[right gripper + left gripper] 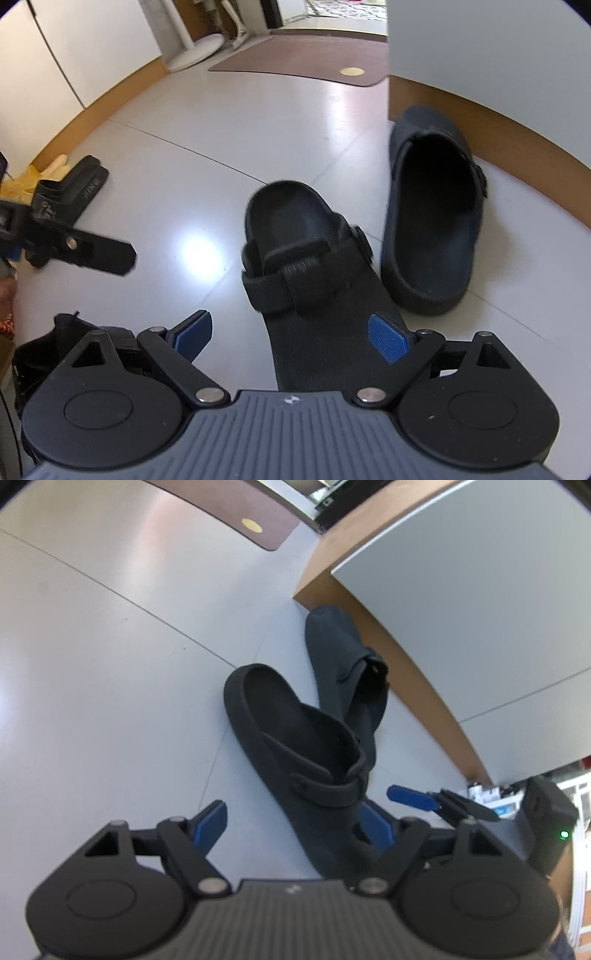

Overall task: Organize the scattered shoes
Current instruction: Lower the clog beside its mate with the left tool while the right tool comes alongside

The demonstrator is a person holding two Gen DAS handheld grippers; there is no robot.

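L gripper: fingers spread wide, pads not pressing anything. Near clog lies between them, toe end toward cam, heel pointing away. The R-side finger sits close beside its upper; can't tell if it touches. Reads as a straddle with no grip on it.

R gripper: fingers spread too, nothing pinched. Same near clog runs under/between them; strap folded fwd over the instep. Its R-side pad lies over the clog's edge.

Both tools aimed down at one shoe. Guess: it's the odd one out and needs turning to match its mate.

Far clog sits just beside it, along the wood skirting of a white cabinet, toe toward the corner. The two clogs point opposite ways and nearly touch at mid-length. Wall line probably serves as the parking row.

Further out, L side of R view: black slides by the other wall, well apart from the clogs. Brown mat beyond. Floor pale tile, glare patch.
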